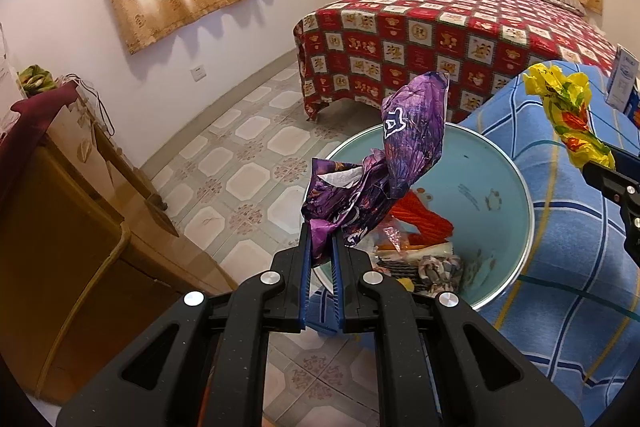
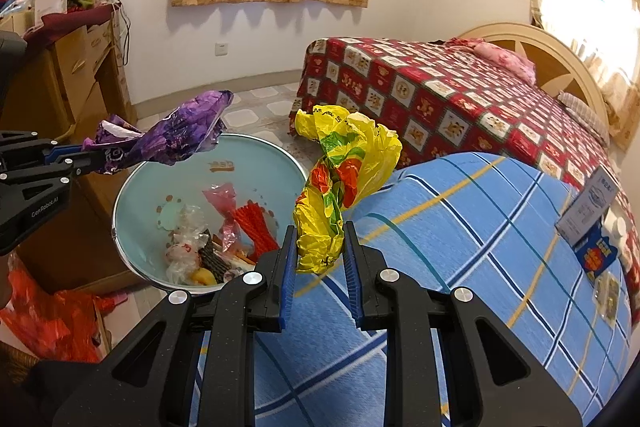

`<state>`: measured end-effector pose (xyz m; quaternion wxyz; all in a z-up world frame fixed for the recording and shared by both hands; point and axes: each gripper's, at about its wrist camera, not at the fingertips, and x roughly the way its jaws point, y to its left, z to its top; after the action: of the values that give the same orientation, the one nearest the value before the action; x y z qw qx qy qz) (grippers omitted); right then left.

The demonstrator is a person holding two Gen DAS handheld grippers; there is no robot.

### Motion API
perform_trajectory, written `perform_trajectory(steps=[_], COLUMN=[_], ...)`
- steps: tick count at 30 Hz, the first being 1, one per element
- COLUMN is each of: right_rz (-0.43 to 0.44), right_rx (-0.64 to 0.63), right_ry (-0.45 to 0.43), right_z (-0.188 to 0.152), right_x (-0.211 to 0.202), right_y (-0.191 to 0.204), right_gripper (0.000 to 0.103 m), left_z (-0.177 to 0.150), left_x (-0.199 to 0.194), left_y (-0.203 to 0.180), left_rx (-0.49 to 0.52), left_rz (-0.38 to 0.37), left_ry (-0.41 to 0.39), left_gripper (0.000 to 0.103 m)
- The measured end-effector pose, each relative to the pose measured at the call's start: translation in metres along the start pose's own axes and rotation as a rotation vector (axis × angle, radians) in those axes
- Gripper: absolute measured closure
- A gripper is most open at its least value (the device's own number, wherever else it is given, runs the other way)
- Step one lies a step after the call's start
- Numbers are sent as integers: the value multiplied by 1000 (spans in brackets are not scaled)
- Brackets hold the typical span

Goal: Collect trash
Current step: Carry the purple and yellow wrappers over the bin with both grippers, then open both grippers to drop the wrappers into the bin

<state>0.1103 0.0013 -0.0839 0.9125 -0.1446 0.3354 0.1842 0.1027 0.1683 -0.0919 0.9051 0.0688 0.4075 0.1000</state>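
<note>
My left gripper (image 1: 320,241) is shut on a crumpled purple wrapper (image 1: 384,163), held over the near rim of a light blue bin (image 1: 480,163). From the right wrist view the same purple wrapper (image 2: 168,139) hangs over the bin's (image 2: 248,155) left rim, in the left gripper (image 2: 76,159). My right gripper (image 2: 320,239) is shut on a crumpled yellow plastic bag (image 2: 344,179) with red and green print, above the blue checked cloth just right of the bin. That yellow bag (image 1: 568,115) and the right gripper (image 1: 600,171) show at the right of the left wrist view.
The bin holds several wrappers, among them a red ribbed piece (image 2: 256,227). A table under a blue checked cloth (image 2: 460,247) carries small boxes (image 2: 592,219). Behind stands a bed with a red patterned cover (image 1: 440,39). A wooden cabinet (image 1: 72,219) is at the left. An orange bag (image 2: 52,323) lies on the floor.
</note>
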Motion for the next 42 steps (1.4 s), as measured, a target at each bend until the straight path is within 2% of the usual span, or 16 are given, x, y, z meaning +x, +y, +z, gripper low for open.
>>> perform_trajectory(steps=[26, 42], right_rz=[38, 63], right_rx=[-56, -100], right_ry=[10, -8], right_z=[15, 24], right_x=[13, 15], right_y=[23, 34], right_gripper=[80, 80], left_z=[0, -1], left_x=[8, 7], left_y=[22, 17], left_rx=[-52, -47], left_rz=[34, 13], left_ry=[20, 15], left_gripper=[94, 93])
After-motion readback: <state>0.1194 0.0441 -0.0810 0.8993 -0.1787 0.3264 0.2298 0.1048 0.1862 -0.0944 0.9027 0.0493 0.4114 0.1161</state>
